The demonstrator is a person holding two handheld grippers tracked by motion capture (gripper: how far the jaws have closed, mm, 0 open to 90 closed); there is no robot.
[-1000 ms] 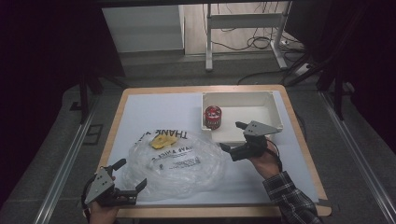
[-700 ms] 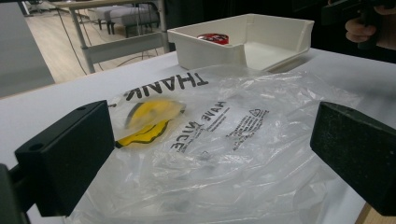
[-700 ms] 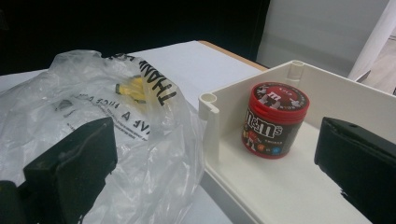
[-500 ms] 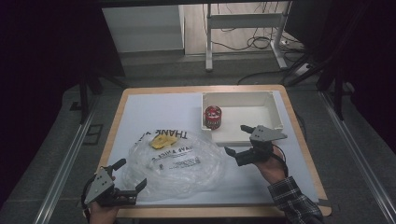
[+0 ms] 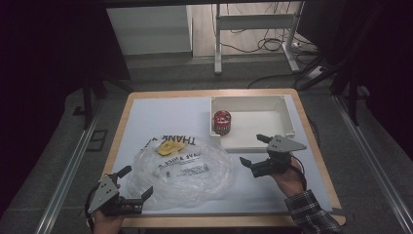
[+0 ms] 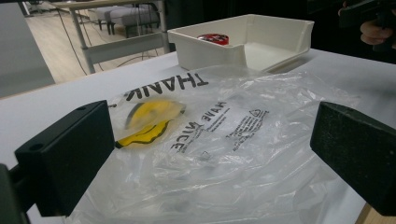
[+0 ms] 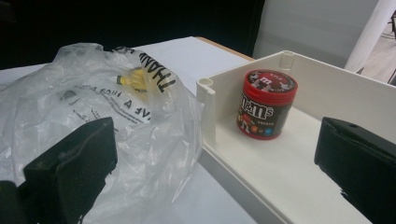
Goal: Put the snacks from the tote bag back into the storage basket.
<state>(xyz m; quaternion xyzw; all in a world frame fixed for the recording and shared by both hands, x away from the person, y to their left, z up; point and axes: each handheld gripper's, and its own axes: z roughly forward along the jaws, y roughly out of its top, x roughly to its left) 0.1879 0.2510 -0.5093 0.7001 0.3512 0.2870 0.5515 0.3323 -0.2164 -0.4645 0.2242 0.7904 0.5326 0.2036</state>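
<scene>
High view: thin plastic bag (image 5: 182,170) lies crumpled near the table's front edge.
Light, limp, slippery; pinch a rim fold. Left gripper (image 5: 127,186) and right gripper (image 5: 252,151) both gape, holding nothing.

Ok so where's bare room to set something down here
Free: the white mat behind the plastic bag and left of the tray, and the tray floor right of the candy tub. Crowded: the front, with the bag and both tools.

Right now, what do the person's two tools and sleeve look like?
Each tool, left tool and right tool, is black with two blocky black jaws and a grey three-cornered plate on top. A dark cable trails from the right one. The right arm wears a plaid sleeve.
</scene>
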